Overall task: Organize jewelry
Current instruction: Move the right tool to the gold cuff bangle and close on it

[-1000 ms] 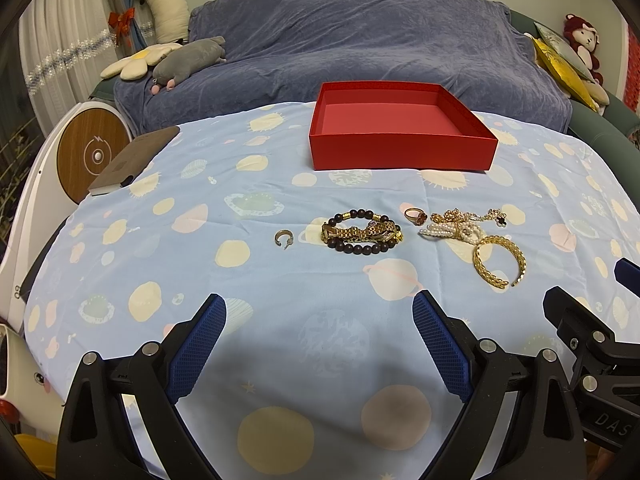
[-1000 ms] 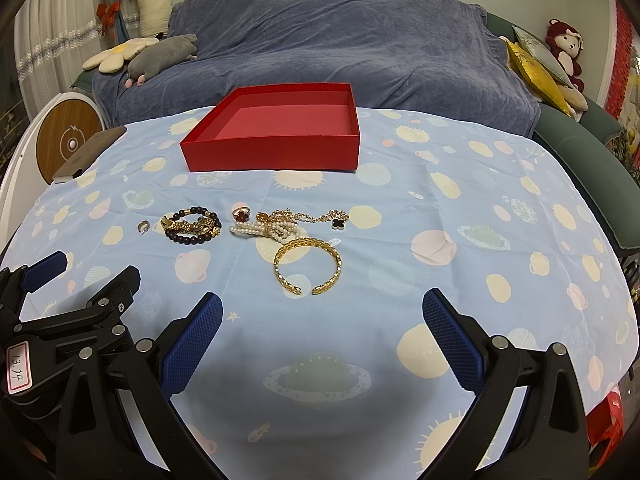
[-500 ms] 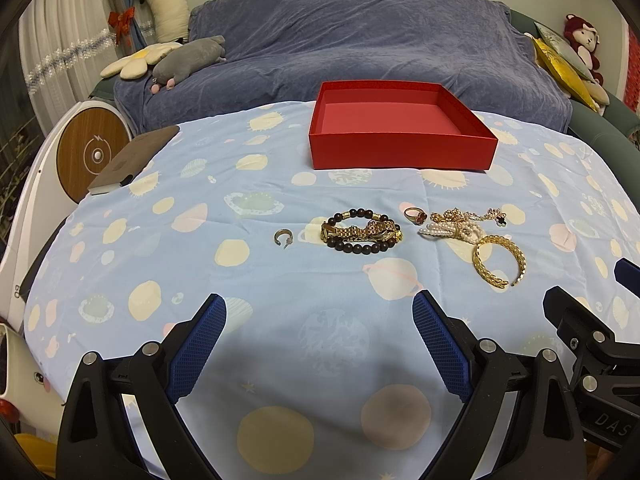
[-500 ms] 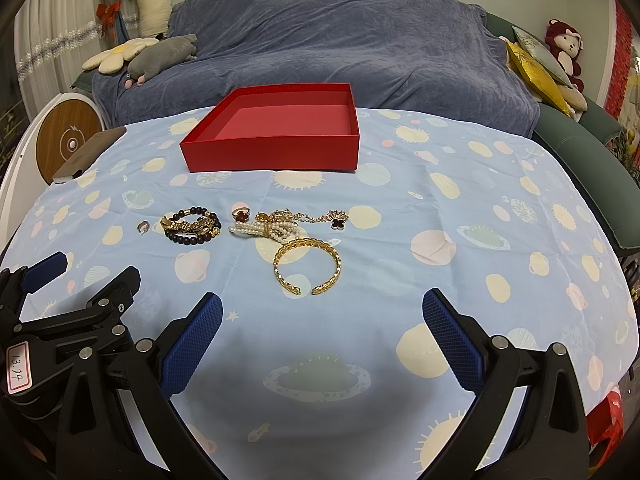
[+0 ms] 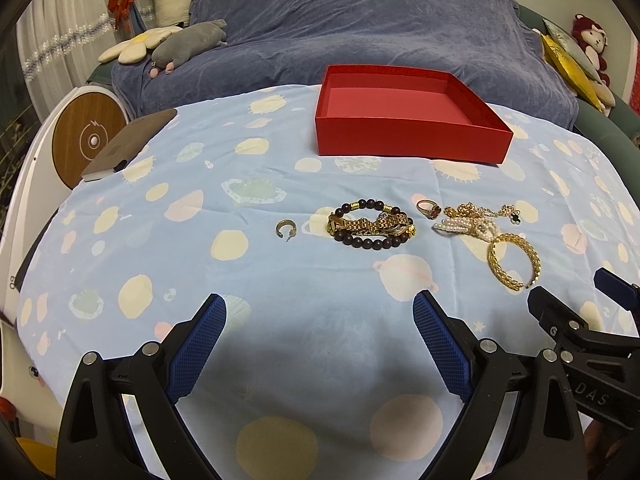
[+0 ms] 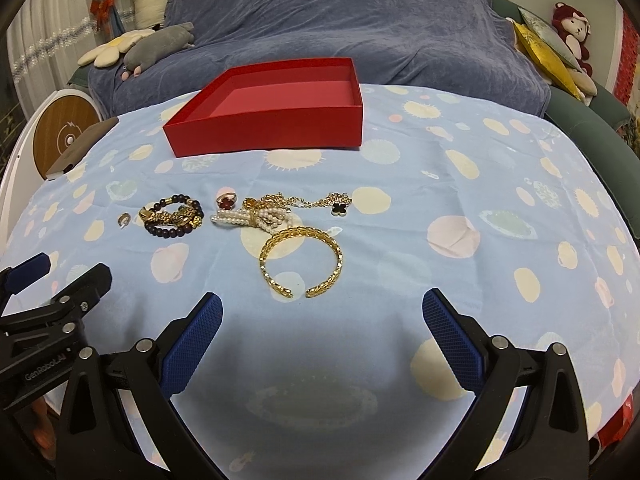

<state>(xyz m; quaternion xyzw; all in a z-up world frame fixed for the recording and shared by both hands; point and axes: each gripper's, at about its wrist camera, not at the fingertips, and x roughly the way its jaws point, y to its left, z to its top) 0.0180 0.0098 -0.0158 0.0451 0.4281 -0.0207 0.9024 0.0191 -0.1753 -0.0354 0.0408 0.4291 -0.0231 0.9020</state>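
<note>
Setting: living room, a sofa under a blue-grey throw (image 5: 360,20) behind a table covered with a pale blue planet-print cloth (image 5: 200,240).
Left gripper (image 5: 320,320): spread wide, blue pads holding nothing, poised above the near edge of the cloth.
Right gripper (image 6: 320,318): likewise spread wide and holding nothing, just beside the left one.
Red box (image 5: 408,120): open-topped, nothing visible inside, straight ahead of the left gripper and well beyond the jewelry; ahead and to the left of the right gripper (image 6: 272,116).
Gold cuff bangle (image 6: 301,261): closest piece to the right gripper, just ahead between its fingers, open ends facing the tool.
Pearl and gold chain tangle (image 6: 256,214): just beyond the bangle, with a black clover pendant (image 6: 340,206) at its right end.
Red-stone ring (image 6: 227,201): just left of the tangle.
Dark bead bracelet with gold link band (image 5: 372,226): ahead of the left gripper, between its fingers.
Small hoop earring (image 5: 285,229): lying apart, left of the bead bracelet.
Plush toys (image 5: 176,40): on the sofa's left end.
</note>
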